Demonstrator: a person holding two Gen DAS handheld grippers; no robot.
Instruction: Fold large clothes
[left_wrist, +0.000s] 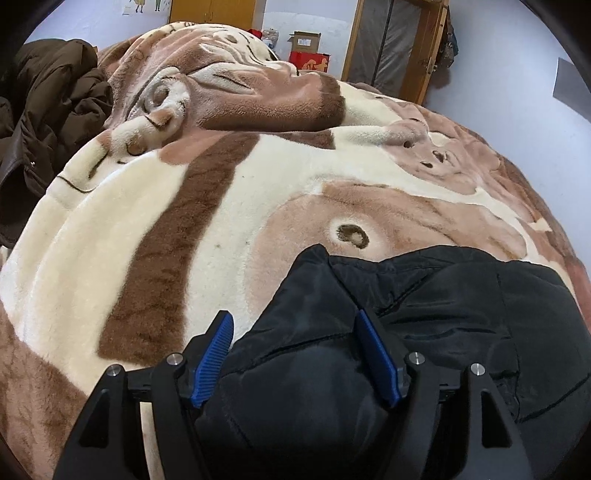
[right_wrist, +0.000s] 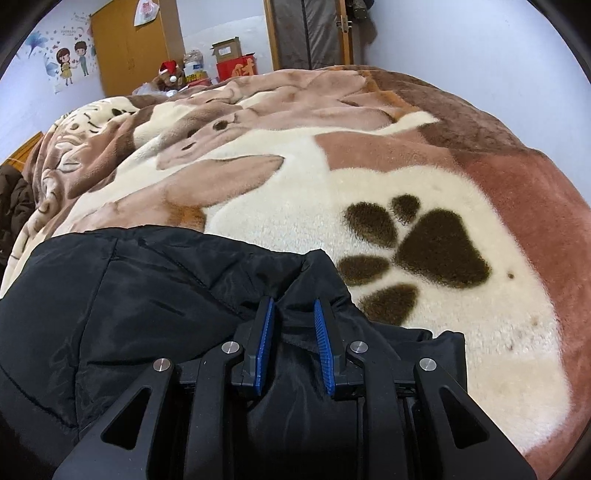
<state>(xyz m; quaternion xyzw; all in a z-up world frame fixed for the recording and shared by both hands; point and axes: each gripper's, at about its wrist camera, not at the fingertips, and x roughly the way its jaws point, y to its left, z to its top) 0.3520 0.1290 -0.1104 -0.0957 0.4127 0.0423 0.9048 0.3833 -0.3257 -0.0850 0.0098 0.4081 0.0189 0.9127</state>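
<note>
Plush blanket underneath, black padded jacket lying on it with its near part cut off behind both tools, left gripper spread wide astride a fold, right gripper pinching bunched jacket cloth.

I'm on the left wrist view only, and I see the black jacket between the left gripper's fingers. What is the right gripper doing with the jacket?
Observer: The right gripper is shut on a bunched fold of the black jacket, close to the jacket's far edge.
Operator: And what's beyond that edge on the right side?
Observer: The blanket carries a big dark paw print there, just past the jacket's corner and to the right of the gripper.
</note>
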